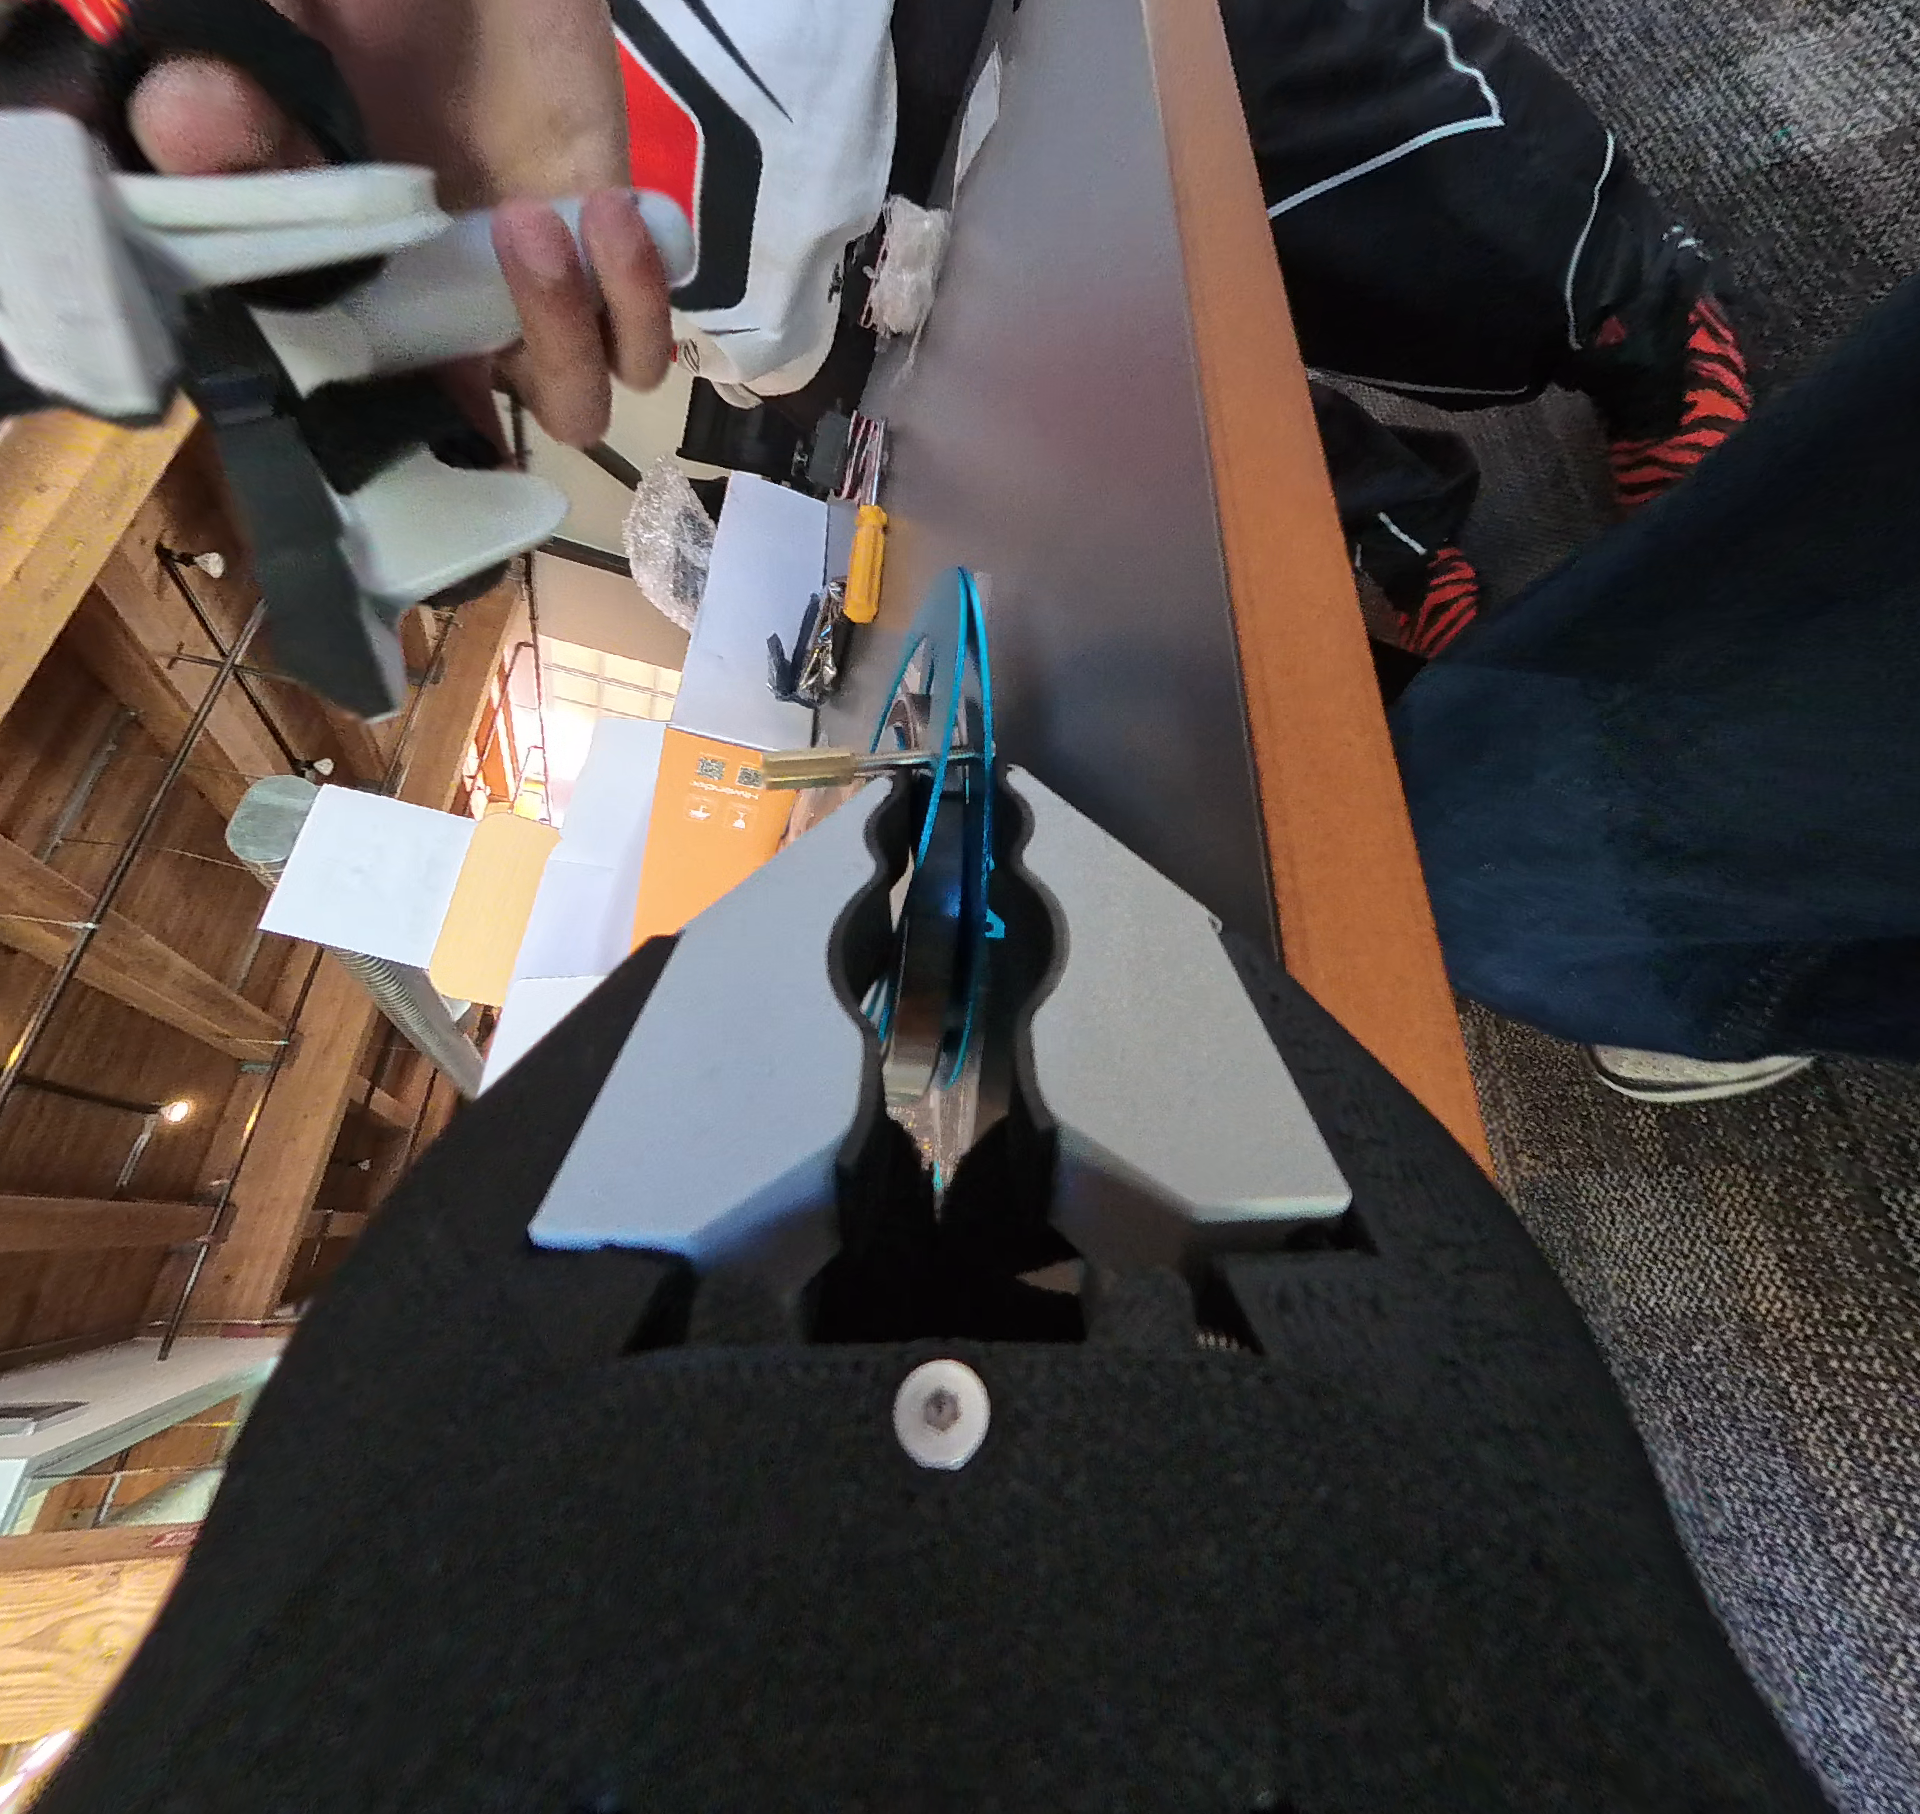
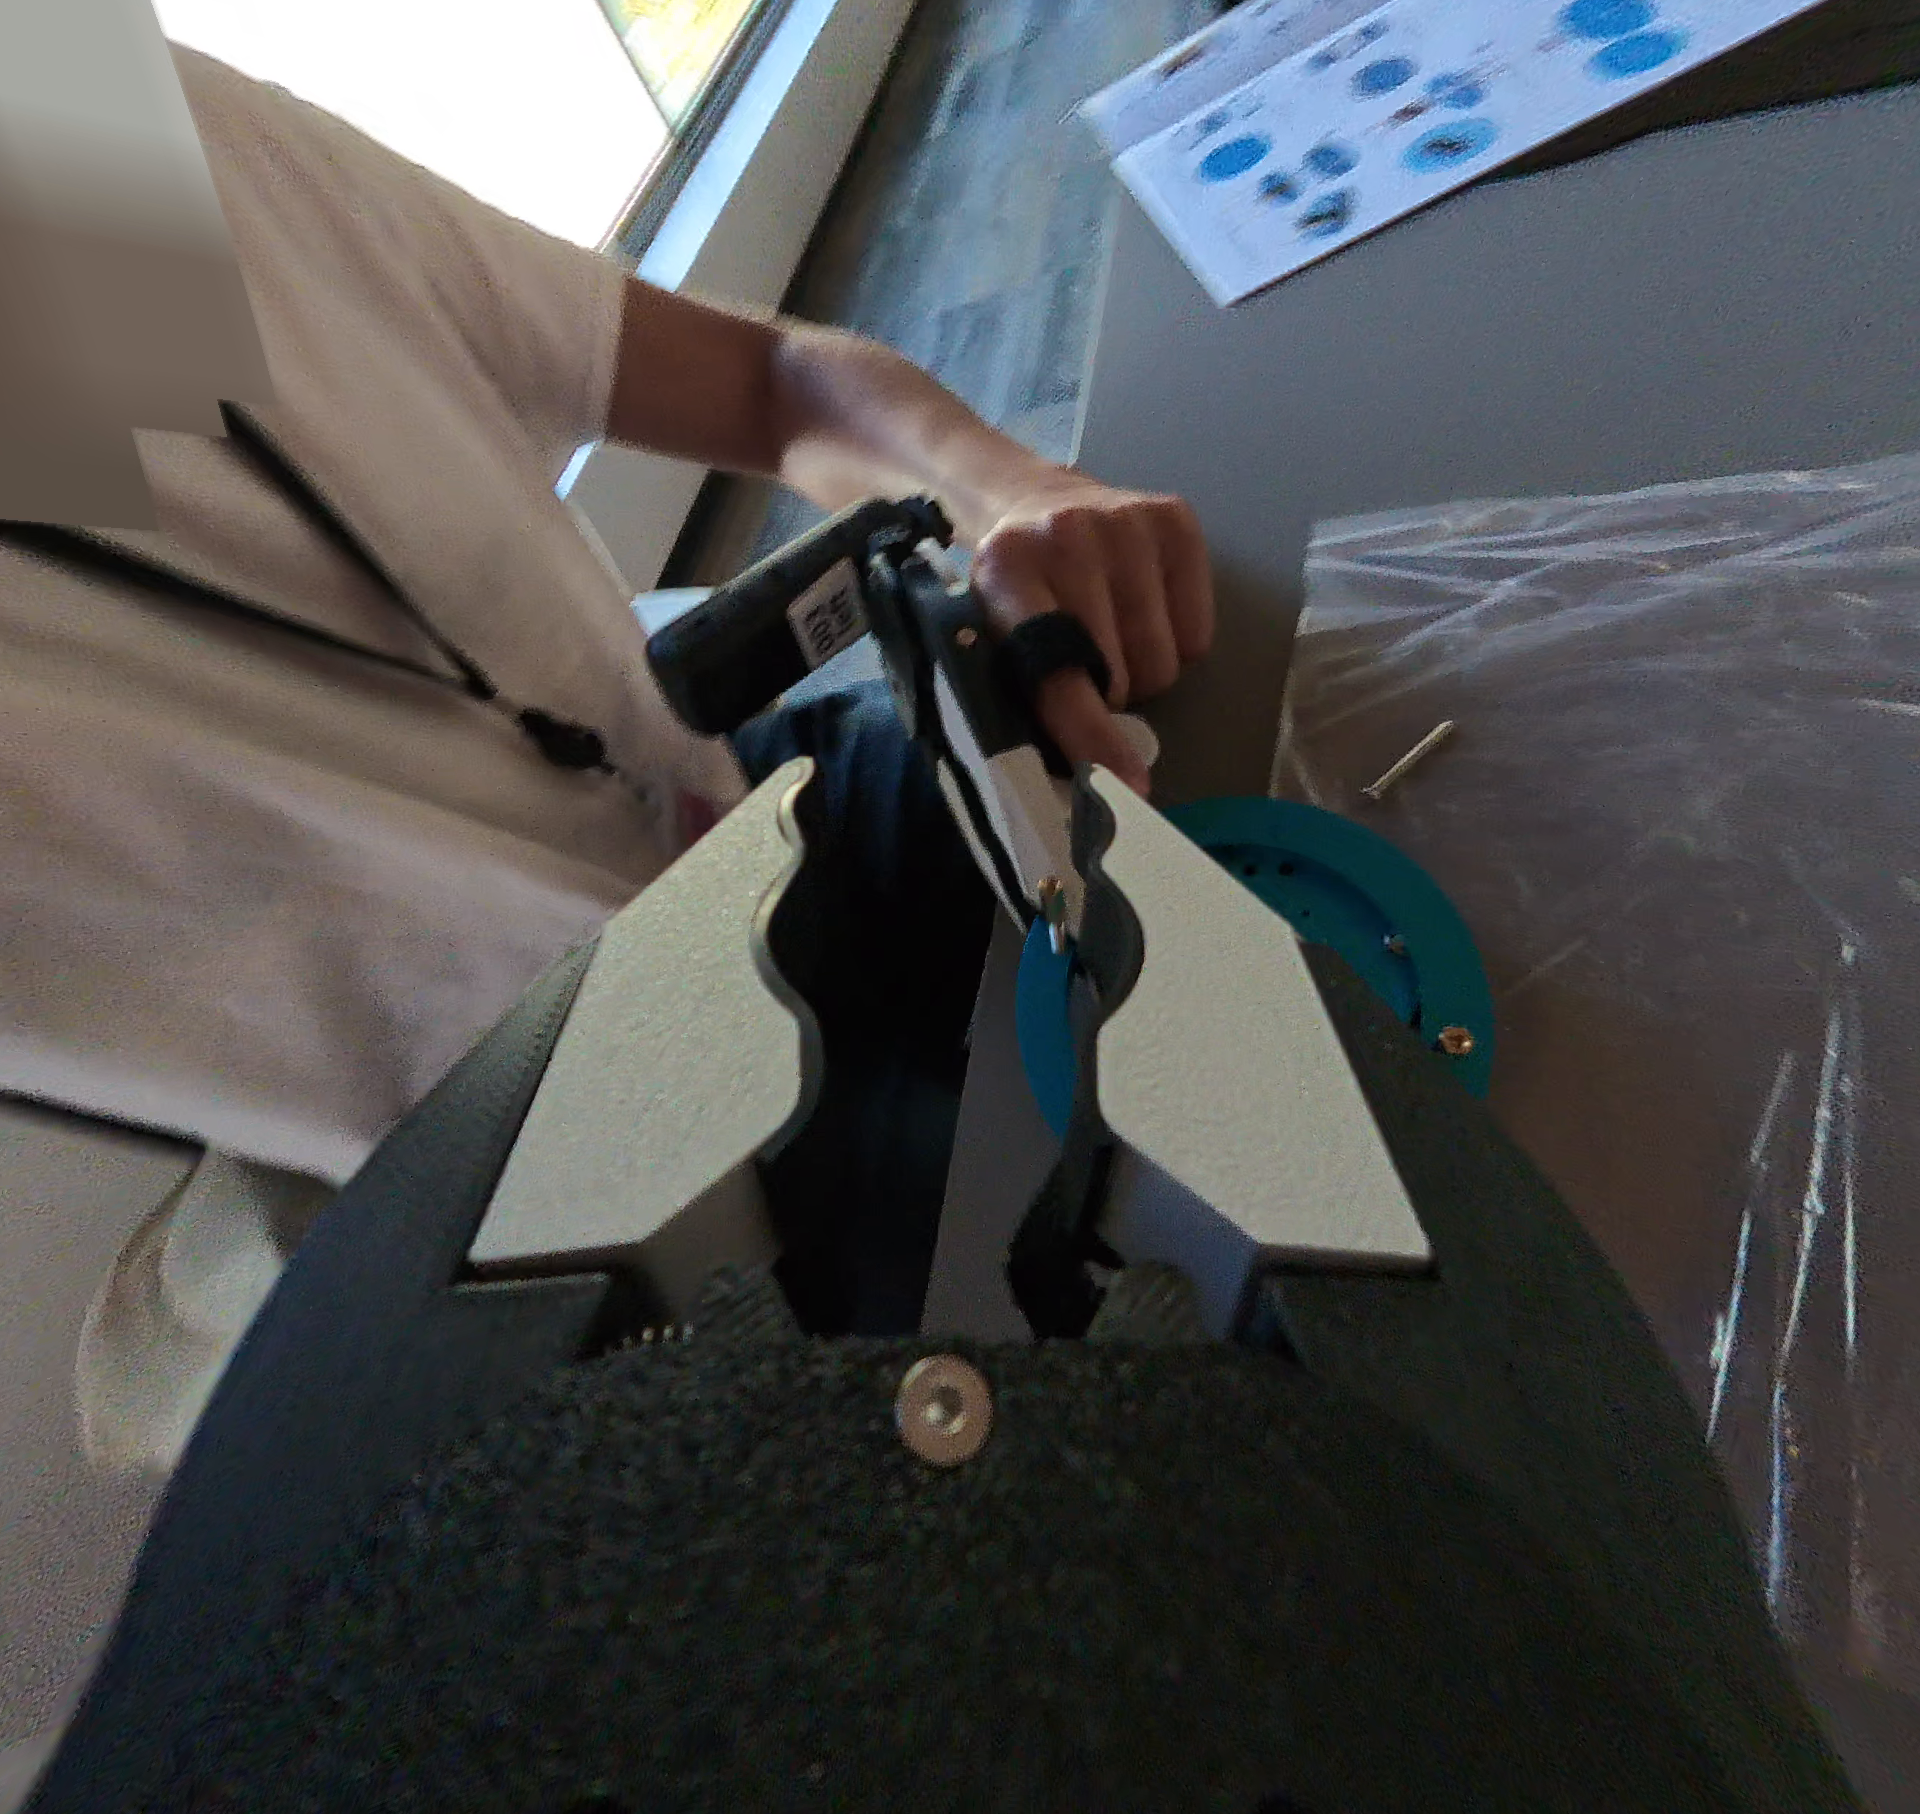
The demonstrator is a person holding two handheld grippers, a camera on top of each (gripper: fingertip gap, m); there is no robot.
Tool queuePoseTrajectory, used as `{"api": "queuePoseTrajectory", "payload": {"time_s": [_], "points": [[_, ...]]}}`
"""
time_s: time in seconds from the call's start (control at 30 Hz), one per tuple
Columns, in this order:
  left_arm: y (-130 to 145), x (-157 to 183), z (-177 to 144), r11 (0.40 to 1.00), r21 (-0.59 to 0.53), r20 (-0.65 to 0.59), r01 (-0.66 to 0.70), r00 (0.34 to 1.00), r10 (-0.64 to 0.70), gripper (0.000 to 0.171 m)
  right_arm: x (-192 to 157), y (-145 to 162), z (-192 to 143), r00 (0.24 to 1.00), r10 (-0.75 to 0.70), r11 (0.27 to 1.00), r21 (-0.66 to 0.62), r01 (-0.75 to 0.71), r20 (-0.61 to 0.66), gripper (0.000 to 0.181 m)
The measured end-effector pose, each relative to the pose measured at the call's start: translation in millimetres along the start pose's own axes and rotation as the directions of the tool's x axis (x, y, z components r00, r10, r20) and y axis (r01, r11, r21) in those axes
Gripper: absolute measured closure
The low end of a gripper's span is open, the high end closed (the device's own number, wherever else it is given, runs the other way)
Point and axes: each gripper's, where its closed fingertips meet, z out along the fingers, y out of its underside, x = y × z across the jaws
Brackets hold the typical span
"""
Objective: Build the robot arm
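Clamping blue disc [image 1: 940, 891], left gripper [image 1: 951, 788]; screwdriver [image 1: 864, 559] beyond

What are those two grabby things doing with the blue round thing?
A person holds one tool in each hand at a grey table. The left tool is shut on the edge of a blue disc, holding it up on its side, with a small brass post sticking out near its rim. The right tool is open and empty, pointing towards that disc. A loose screw lies on a clear plastic bag, and a printed sheet lies farther off.
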Motion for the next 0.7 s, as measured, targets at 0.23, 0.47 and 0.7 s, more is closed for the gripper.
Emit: {"api": "queuePoseTrajectory", "payload": {"time_s": [0.23, 0.47, 0.7], "points": [[-1, -1, -1, 1.000, 0.005, 0.010, -0.009, 1.000, 0.008, 0.158, 4, 47, 19, 0.847, -0.397, 0.651, -0.542, 0.531, 0.353, 0.153], [-1, -1, -1, 1.000, 0.009, 0.003, 0.002, 1.000, -0.002, 0.158, 20, 63, 39, 0.665, -0.405, 0.327, -0.580, 0.746, 0.627, 0.158], [-1, -1, 0, 1.000, 0.008, -0.003, 0.015, 1.000, -0.015, 0.157, 26, 71, 33, 0.574, -0.385, 0.201, -0.542, 0.816, 0.722, 0.173]]}}
